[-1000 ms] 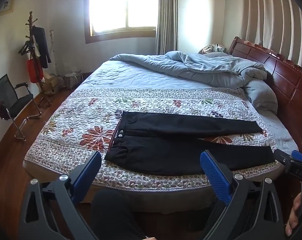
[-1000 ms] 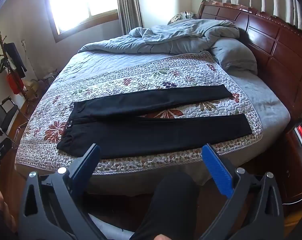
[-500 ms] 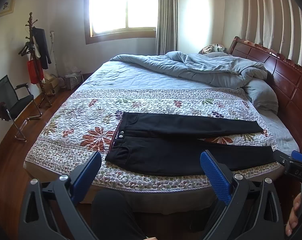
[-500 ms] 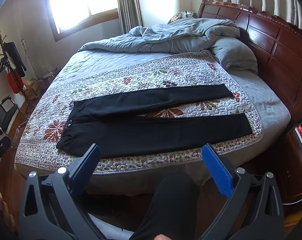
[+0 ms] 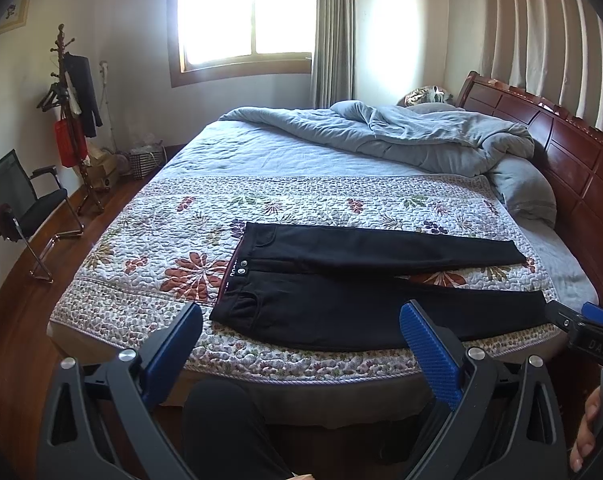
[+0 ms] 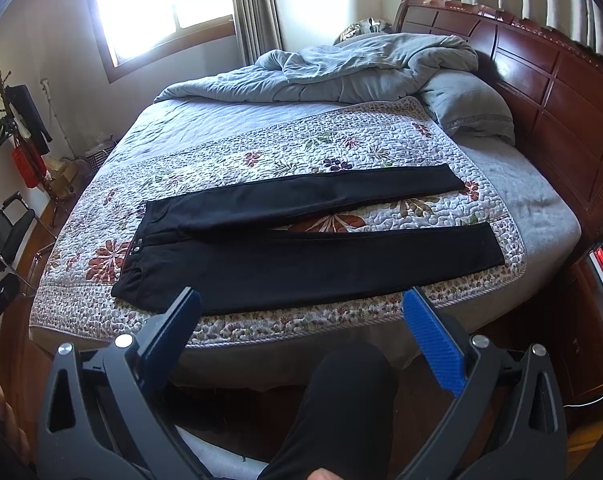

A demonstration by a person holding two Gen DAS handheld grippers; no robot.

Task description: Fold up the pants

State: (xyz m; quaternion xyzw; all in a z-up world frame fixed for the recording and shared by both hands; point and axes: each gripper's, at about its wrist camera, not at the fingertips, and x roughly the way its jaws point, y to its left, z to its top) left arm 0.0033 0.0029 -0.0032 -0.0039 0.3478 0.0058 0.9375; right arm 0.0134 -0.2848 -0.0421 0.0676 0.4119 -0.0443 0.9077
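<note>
Pants (image 5: pixel 365 284), black, spread flat on the floral quilt (image 5: pixel 149 248) near the bed's (image 6: pixel 541 216) front edge, waistband to the left, legs splayed apart toward the headboard (image 5: pixel 573 160) side. Crumpled grey duvet (image 5: pixel 401 136) and pillow (image 6: pixel 469 104) well behind, clear of the fabric. Left hand-held gripper (image 5: pixel 301 344) spread wide, empty, short of the bed; right hand-held gripper (image 6: pixel 301 332) likewise spread, empty. A dark-clad knee (image 6: pixel 341 392) between the fingers and the mattress. Left view only: window (image 5: pixel 245 12), coat rack (image 5: pixel 73 112), chair (image 5: pixel 21 204) whole. Right view only: bedside unit with red display (image 6: pixel 601 260).
</note>
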